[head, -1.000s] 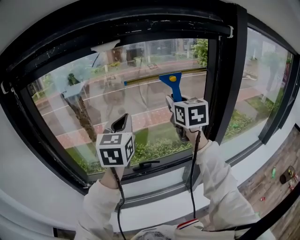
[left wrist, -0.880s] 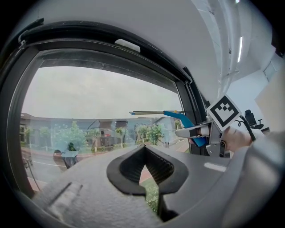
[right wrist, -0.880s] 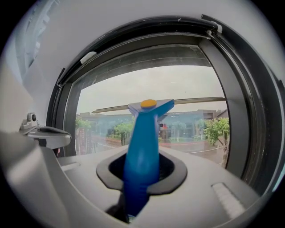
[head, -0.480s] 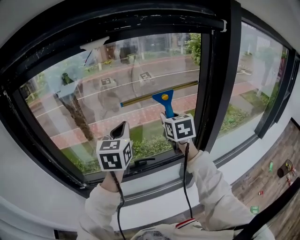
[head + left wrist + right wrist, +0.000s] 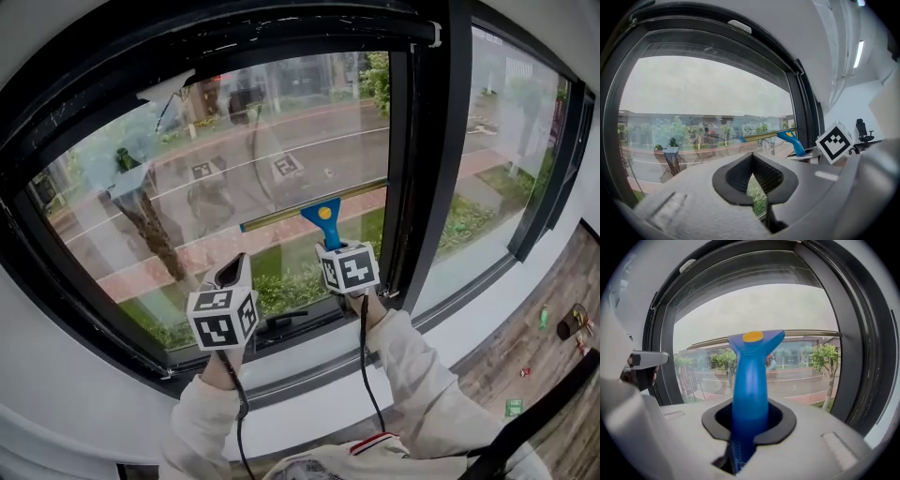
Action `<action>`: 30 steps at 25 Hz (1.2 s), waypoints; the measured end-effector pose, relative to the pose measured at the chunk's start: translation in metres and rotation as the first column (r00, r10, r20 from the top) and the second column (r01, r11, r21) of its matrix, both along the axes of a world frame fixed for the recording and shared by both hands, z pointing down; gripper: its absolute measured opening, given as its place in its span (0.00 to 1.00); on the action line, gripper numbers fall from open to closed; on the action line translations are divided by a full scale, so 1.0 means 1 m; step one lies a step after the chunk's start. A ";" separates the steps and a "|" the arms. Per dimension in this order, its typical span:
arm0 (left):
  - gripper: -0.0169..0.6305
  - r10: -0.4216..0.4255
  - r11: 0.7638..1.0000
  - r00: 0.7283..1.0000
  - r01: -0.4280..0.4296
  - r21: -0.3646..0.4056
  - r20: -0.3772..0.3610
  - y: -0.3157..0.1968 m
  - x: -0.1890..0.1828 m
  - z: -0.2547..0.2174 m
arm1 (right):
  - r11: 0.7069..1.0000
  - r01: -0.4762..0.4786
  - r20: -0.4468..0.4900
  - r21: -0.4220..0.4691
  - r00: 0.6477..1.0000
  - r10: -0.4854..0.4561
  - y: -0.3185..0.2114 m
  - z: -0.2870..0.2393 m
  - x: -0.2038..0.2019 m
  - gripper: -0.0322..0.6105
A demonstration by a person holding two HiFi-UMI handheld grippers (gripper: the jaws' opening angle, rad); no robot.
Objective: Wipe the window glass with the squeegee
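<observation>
Held, at the left, the left gripper point(image 5: 234, 269) with its white marker cube, low before the wide clear window glass point(image 5: 216, 150). Jaws pressed together at the tips, with nothing between them.

Further right, pinched the blue-handled squeegee point(image 5: 322, 217) in the right gripper point(image 5: 330, 246). Jaws closing on the upright blue plastic handle, which rose straight out from between them. Bore a yellow dot at the handle's flared top and, above it, a long brass-coloured blade rail point(image 5: 281, 214). Lay tilted, higher at the right end, across the lower right part of the glass. Reached with the right tip just beside the black vertical window frame point(image 5: 427, 159). Could not tell whether the rubber edge truly touched the pane
</observation>
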State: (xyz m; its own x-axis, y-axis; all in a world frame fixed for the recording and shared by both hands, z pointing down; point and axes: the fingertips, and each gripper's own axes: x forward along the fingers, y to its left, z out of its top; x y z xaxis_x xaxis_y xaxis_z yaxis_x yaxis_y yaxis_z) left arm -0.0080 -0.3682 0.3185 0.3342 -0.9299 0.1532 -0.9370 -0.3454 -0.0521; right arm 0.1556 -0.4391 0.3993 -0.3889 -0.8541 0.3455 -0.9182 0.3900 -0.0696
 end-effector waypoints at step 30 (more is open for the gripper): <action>0.03 -0.028 0.969 0.998 0.014 -0.247 -0.057 0.020 0.007 0.143 | 0.946 0.114 -0.015 -0.303 0.992 -0.124 0.012 0.172 -0.013 0.15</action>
